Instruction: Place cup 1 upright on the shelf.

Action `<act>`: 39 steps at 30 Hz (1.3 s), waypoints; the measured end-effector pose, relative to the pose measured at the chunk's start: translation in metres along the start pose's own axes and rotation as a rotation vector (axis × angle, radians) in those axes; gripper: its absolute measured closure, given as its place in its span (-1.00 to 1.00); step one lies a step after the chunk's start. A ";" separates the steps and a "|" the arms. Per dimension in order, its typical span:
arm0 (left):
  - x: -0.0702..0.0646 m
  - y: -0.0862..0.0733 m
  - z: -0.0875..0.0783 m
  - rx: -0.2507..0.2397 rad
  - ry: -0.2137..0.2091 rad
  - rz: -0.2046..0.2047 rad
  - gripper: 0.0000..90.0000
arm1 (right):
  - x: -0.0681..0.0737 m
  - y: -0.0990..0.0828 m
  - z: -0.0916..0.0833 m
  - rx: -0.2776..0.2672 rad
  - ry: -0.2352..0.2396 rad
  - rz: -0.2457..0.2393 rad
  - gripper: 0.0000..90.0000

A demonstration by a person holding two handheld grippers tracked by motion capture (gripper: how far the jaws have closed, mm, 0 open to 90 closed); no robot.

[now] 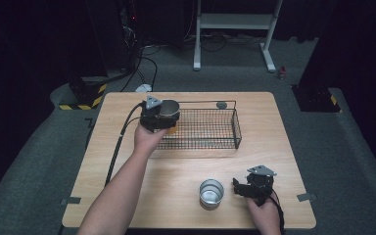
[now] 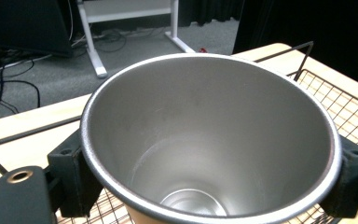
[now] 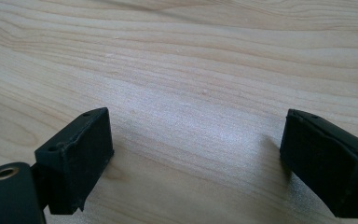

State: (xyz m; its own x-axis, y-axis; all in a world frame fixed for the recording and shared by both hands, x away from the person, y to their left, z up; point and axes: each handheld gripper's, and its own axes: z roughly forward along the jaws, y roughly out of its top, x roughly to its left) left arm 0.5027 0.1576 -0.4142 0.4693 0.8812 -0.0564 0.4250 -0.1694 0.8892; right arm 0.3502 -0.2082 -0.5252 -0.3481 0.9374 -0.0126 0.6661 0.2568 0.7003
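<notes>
High view, upper left: my left gripper (image 1: 162, 117) is clasping the round steel cup (image 1: 169, 108) over the black wire basket (image 1: 215, 128); my right gripper (image 1: 247, 188) is idling unclenched.

Around my work area: table, stand, floor gear.

I see a light wooden table (image 1: 186, 161) on grey carpet, with a small dark round object (image 1: 221, 104) near its far edge. Beyond it stands a white metal stand (image 1: 235, 29). Black cables (image 1: 142, 63) run across the floor by a yellow-and-black striped block (image 1: 85, 95), and a small red item (image 1: 282, 72) lies near the stand's foot.
</notes>
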 end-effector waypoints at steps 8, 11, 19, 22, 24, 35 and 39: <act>0.001 -0.003 0.007 0.031 0.012 -0.012 -0.70 | 0.000 0.000 0.000 0.000 0.000 0.001 -0.80; 0.000 -0.005 0.010 0.049 0.015 -0.006 -0.70 | 0.000 0.000 0.000 0.000 0.000 0.000 -0.80; 0.000 -0.007 0.015 0.080 0.030 -0.005 -0.70 | 0.000 0.000 0.000 0.000 0.000 0.000 -0.80; 0.000 -0.008 0.016 0.087 0.031 -0.013 -0.70 | 0.000 0.000 0.000 0.000 0.000 0.000 -0.80; 0.001 -0.008 0.017 0.097 0.039 -0.016 -0.70 | 0.000 0.000 0.000 0.000 0.000 0.000 -0.80; -0.001 -0.012 0.022 0.145 0.053 -0.016 -0.70 | 0.000 0.000 0.000 0.000 0.000 -0.001 -0.80; -0.001 -0.013 0.023 0.152 0.059 -0.020 -0.70 | 0.000 0.000 0.000 0.000 0.000 0.000 -0.80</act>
State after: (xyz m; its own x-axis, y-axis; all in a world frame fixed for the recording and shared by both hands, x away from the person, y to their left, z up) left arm 0.5147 0.1491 -0.4359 0.4150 0.9088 -0.0429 0.5485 -0.2123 0.8088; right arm 0.3502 -0.2082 -0.5252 -0.3484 0.9373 -0.0129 0.6659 0.2571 0.7003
